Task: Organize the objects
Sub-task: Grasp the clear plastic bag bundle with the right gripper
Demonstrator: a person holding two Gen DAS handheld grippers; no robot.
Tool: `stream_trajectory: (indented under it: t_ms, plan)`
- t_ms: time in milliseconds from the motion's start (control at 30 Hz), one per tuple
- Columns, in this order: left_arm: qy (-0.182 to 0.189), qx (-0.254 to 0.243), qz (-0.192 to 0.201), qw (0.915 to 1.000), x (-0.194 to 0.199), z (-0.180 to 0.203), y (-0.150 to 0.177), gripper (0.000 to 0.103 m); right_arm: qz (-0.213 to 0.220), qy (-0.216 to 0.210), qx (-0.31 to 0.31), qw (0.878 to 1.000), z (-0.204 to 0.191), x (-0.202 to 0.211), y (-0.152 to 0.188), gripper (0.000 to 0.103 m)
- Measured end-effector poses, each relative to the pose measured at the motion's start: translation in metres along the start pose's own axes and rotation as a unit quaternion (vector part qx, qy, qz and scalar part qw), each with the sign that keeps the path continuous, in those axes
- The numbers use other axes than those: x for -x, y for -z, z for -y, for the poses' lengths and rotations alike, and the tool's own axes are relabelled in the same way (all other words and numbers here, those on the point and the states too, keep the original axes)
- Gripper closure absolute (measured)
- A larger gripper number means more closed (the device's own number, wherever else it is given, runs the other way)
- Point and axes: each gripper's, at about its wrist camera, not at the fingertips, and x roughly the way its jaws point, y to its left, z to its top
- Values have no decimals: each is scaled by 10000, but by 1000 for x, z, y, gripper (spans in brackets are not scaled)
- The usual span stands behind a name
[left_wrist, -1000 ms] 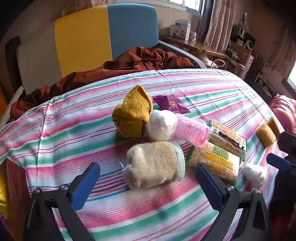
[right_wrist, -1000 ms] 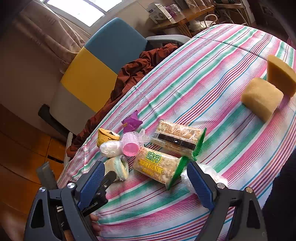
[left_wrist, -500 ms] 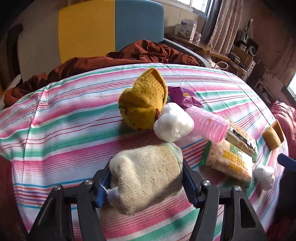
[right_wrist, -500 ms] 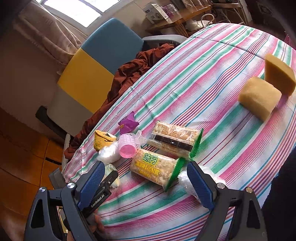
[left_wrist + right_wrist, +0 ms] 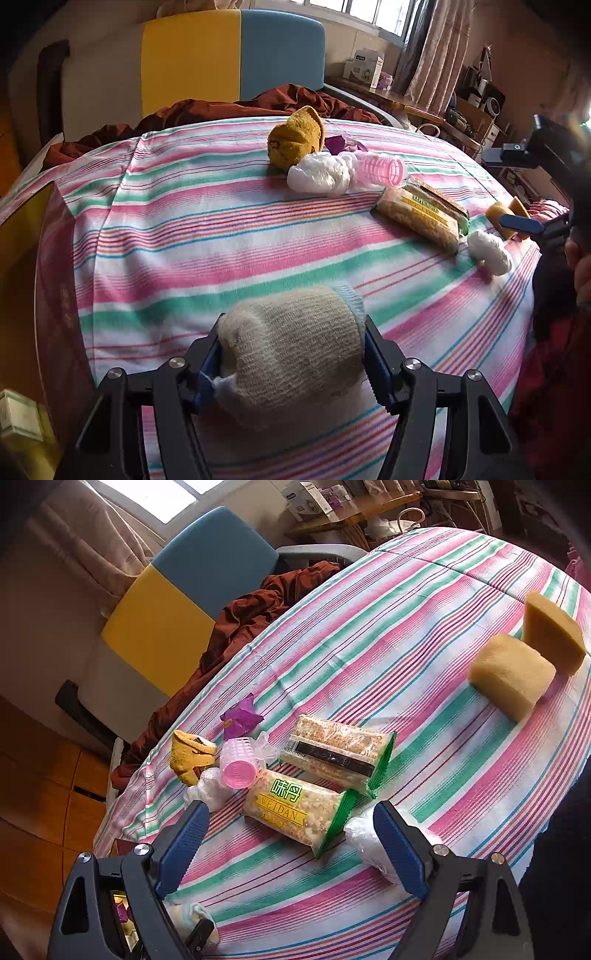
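Nearby, 2 snack packs (image 5: 314,786) crowd the pink roller (image 5: 239,762).

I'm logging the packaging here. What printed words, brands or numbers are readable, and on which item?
"WEIDAN", under two green Chinese characters: front snack packet.
Black band and barcode on the rear snack packet: too blurred to read.
White box on the far desk: too small to read.

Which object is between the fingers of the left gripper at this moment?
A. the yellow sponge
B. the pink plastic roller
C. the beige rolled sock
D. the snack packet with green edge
C: in the left wrist view the left gripper has its two blue pads pressed on the sides of the beige rolled sock, while the other items lie farther away on the striped cloth.
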Motion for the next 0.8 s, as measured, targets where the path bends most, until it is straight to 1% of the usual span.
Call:
stream_trajectory:
  t_ms: [33,100,167,233,267,367,467,567,600,633,667,700,733,800]
  plan:
    - [6,-14,11,10000,2,0,3,36,-35,-2,0,10000,0,-1,0,11]
    - [11,-73,41,10000,4,1,8,36,-261,64,20,9996,0,-6,-2,11]
    - [29,-120,85,9999,3,2,9,36,-490,307,237,9980,-4,-10,-3,11]
    - [75,-116,154,9998,3,1,10,36,-605,583,492,9952,-9,-11,-3,11]
    - [81,-142,187,9997,3,0,11,36,-685,786,642,9925,-12,-12,-2,11]
    - [94,-157,256,9995,3,0,13,36,-1036,1394,1088,9788,-16,-23,-1,11]
    - [95,-192,295,9993,3,1,14,35,-1329,1791,1164,9678,-11,-34,-3,13]
    - [54,-300,351,9989,3,3,16,35,-1477,2111,1129,9596,-3,-46,-3,18]
    - [45,-331,370,9988,3,4,16,35,-1624,2168,1059,9568,0,-52,-2,25]
    - [42,-351,385,9986,2,4,17,35,-1759,2189,1022,9543,3,-56,-1,37]
    - [42,-358,392,9986,2,4,17,35,-1879,2225,996,9515,6,-61,0,45]
    - [42,-359,398,9986,2,4,16,35,-1965,2260,970,9492,9,-63,1,59]
    - [42,-361,405,9985,2,4,17,35,-1936,2283,958,9493,10,-63,1,66]
    - [37,-377,427,9984,2,4,17,35,-1859,2113,929,9551,11,-59,1,66]
